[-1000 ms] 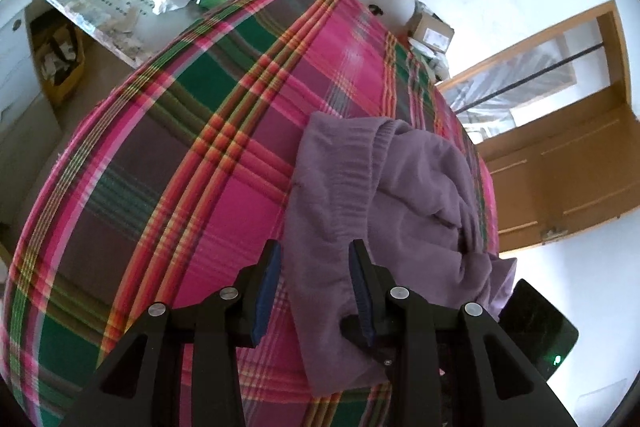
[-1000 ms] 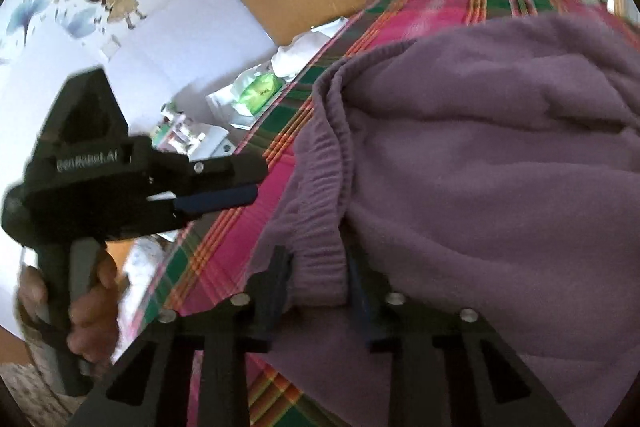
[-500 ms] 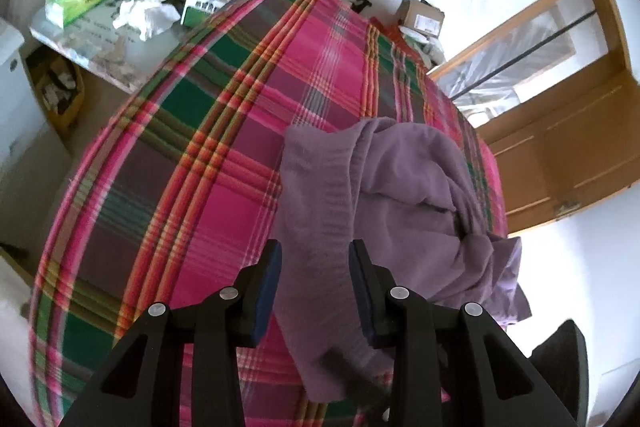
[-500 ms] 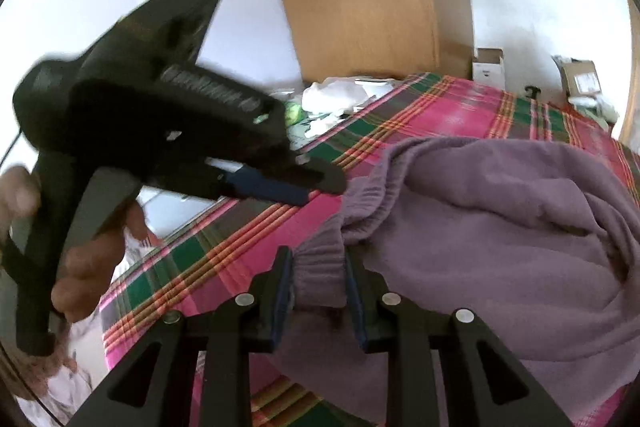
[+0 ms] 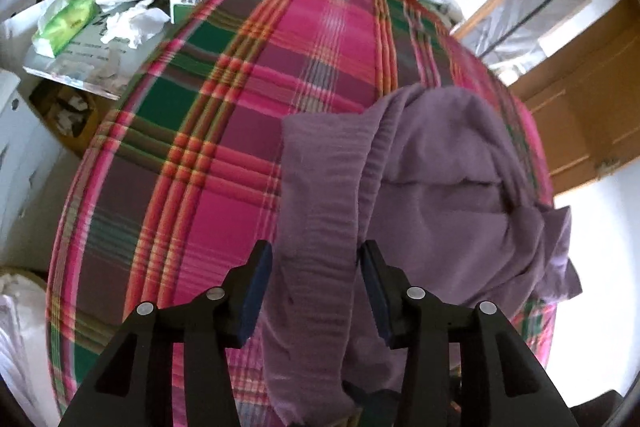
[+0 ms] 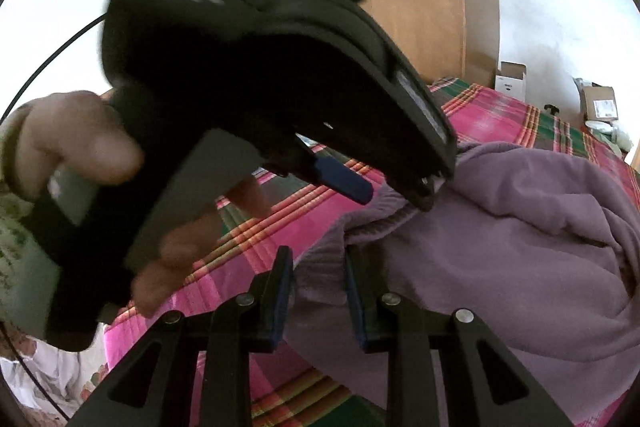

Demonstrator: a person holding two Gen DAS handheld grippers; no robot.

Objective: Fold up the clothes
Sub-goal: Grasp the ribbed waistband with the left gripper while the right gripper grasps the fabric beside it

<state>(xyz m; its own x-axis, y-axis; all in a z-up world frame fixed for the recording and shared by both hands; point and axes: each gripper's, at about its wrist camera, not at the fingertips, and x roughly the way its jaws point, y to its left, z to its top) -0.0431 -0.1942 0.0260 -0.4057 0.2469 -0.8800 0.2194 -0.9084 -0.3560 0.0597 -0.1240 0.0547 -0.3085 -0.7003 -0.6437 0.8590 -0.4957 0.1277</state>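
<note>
Two close wrist views over one purple garment (image 5: 420,195), plaid bed (image 5: 240,131).

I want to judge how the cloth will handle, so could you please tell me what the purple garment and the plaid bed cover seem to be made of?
The purple garment looks like soft fleece or brushed knit: matte, fuzzy surface, thick rounded folds, and a gathered elastic band. The plaid bed cover seems a thin woven fabric, possibly cotton: flat, matte, stripes woven through and lying smooth. Neither fibre can be confirmed by sight.

No text, brand or number can be read with certainty. The white board (image 5: 70,57) beside the bed carries dark printed lines, too blurred to make out. The green tissue pack (image 5: 64,23) bears a small mark, unreadable. Labels on the cardboard boxes (image 6: 600,103) are illegible.
</note>
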